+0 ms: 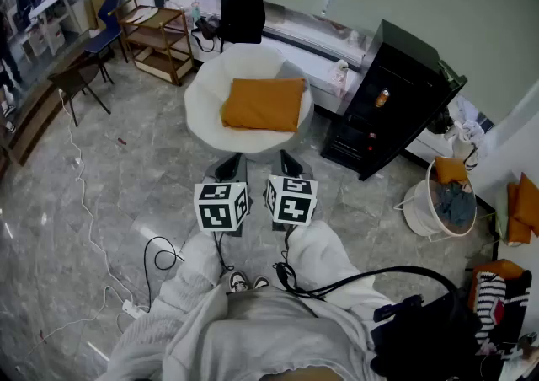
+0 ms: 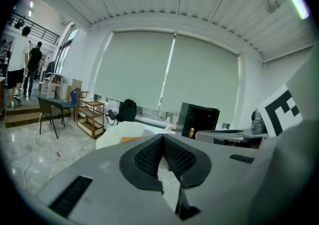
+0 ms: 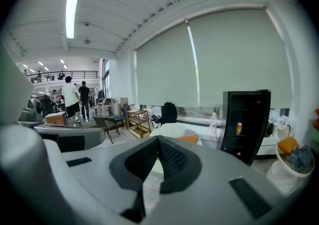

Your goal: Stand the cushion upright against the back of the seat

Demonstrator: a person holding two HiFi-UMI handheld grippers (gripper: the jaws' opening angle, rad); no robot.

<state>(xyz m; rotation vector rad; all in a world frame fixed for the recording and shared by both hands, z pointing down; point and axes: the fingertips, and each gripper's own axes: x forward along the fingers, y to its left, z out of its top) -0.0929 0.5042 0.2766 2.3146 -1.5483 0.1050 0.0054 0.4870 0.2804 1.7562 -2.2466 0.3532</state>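
**A:** Where do we find the cushion?

**B:** We see the orange cushion [image 1: 264, 104] lying flat on the white round seat [image 1: 200, 97], at twelve o'clock from our two grippers. Its broad face is up, so it is not upright. The seat's white rim shows beside it at nine o'clock and beyond it at twelve.

**A:** And where are we holding the grippers?

**B:** We have the left gripper [image 1: 229, 166] and the right gripper [image 1: 290, 162] side by side over the grey floor [image 1: 126, 194]. Both are short of the seat and apart from it. Both point toward the seat and dip a little.

**A:** How do our fingers stand?

**B:** In the left gripper view our fingers [image 2: 149, 157] are pressed together at the tips, with nothing between them. In the right gripper view the fingers [image 3: 172, 159] meet the same way, and they are empty too. In both views we catch a strip of orange just past the tips, clear of them.

**A:** What else do we have around the seat?

**B:** A black cabinet [image 1: 392, 101] stands at three o'clock of the seat. A black backpack [image 1: 242, 15] sits behind the seat at twelve. A wooden shelf cart [image 1: 160, 38] is at ten o'clock. A white basket [image 1: 417, 211] with clothes in it stands at three o'clock of our grippers, well apart from the seat.
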